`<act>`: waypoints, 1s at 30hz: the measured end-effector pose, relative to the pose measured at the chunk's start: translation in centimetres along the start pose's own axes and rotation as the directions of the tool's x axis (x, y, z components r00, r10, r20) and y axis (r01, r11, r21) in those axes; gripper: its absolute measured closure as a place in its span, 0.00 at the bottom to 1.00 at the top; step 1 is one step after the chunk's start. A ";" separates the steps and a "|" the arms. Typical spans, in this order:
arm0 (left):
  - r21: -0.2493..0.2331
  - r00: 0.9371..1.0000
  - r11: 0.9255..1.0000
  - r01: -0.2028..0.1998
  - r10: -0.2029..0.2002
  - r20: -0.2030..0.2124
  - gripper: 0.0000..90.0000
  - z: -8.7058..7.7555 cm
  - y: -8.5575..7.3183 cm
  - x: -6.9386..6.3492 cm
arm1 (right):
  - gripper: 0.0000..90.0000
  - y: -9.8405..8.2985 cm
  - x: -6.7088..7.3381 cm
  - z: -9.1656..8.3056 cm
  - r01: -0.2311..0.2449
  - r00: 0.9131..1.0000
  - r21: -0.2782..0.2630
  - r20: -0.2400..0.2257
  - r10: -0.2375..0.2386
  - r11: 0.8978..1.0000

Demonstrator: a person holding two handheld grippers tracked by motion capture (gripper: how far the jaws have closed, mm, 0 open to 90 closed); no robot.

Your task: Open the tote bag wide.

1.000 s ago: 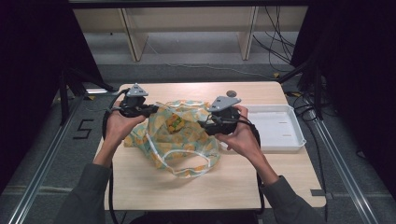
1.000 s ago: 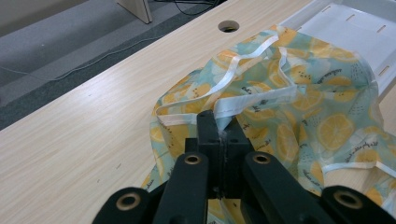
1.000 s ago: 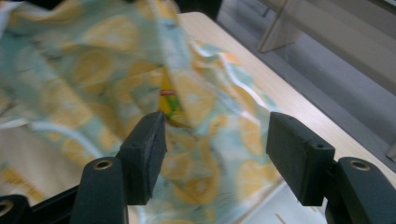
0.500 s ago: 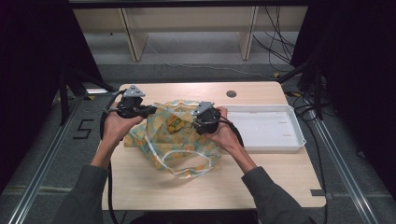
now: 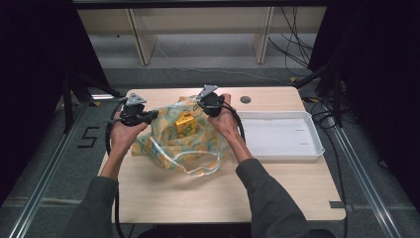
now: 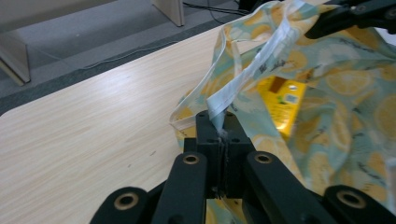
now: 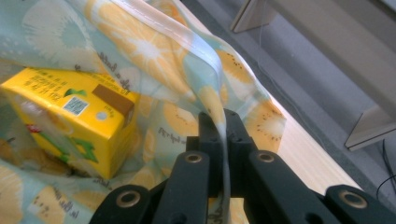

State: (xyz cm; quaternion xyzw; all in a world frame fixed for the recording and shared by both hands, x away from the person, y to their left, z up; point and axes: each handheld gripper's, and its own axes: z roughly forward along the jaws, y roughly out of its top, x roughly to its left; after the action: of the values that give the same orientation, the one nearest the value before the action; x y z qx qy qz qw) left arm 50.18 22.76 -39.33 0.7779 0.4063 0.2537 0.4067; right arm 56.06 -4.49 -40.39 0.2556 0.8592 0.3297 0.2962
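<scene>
While left gripper (image 6: 218, 122) holds, right gripper (image 7: 223, 122) just clamped bag (image 5: 163, 141)

Person wears long dark grey-green sleeves (image 5: 270, 198) on both arms, cuffs ending just short of the wrists.

Left gripper (image 5: 148, 116): black body w/ a grey three-cornered plate (image 5: 134, 99) on top; black cable (image 5: 107, 144) loops off it & runs down along the forearm.

Right gripper (image 5: 202, 105): same build, black w/ grey plate on top, black cable curving round the wrist.

In both gripper views: jaws matte black, flat & blocky, carried on two thick black link arms each. Brass-coloured round rivets/bushings at the link pivots, 2 near the jaws & 2 lower down. No markings or labels visible.
</scene>
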 end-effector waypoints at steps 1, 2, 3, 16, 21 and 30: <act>0.013 1.000 1.000 -0.007 0.007 -0.005 0.98 0.3 -0.2 0.4 | 0.98 0.1 0.0 0.4 0.006 1.000 0.011 -0.001 -0.006 1.000; 0.023 1.000 1.000 -0.002 0.002 -0.014 0.98 0.7 -0.5 0.7 | 0.98 0.2 0.1 0.8 -0.004 1.000 0.015 0.005 0.004 1.000; 0.030 1.000 1.000 0.004 -0.003 -0.023 0.98 1.1 -0.8 1.1 | 0.97 0.2 0.1 1.2 -0.011 1.000 0.011 0.005 0.011 1.000; 0.151 0.995 0.984 0.091 -0.085 -0.045 0.98 4.7 -4.3 1.3 | 0.59 -1.6 -0.1 2.9 -0.105 0.994 0.144 0.003 0.106 0.984; 0.163 0.995 0.982 0.096 -0.089 -0.046 0.97 5.1 -4.5 1.3 | 0.56 -2.4 -0.3 2.0 -0.123 0.992 0.113 -0.017 0.126 0.986; 0.121 0.995 0.988 0.098 -0.096 -0.022 0.77 5.0 -4.2 0.6 | 0.96 -3.8 -0.9 3.1 -0.178 0.984 0.140 0.020 0.177 0.974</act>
State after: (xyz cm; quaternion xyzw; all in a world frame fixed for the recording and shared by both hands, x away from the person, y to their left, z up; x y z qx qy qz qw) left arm 52.36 22.57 -45.47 0.7784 0.4619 0.2146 0.3670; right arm 57.87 -6.26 -44.68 0.3529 0.8531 0.2922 0.2498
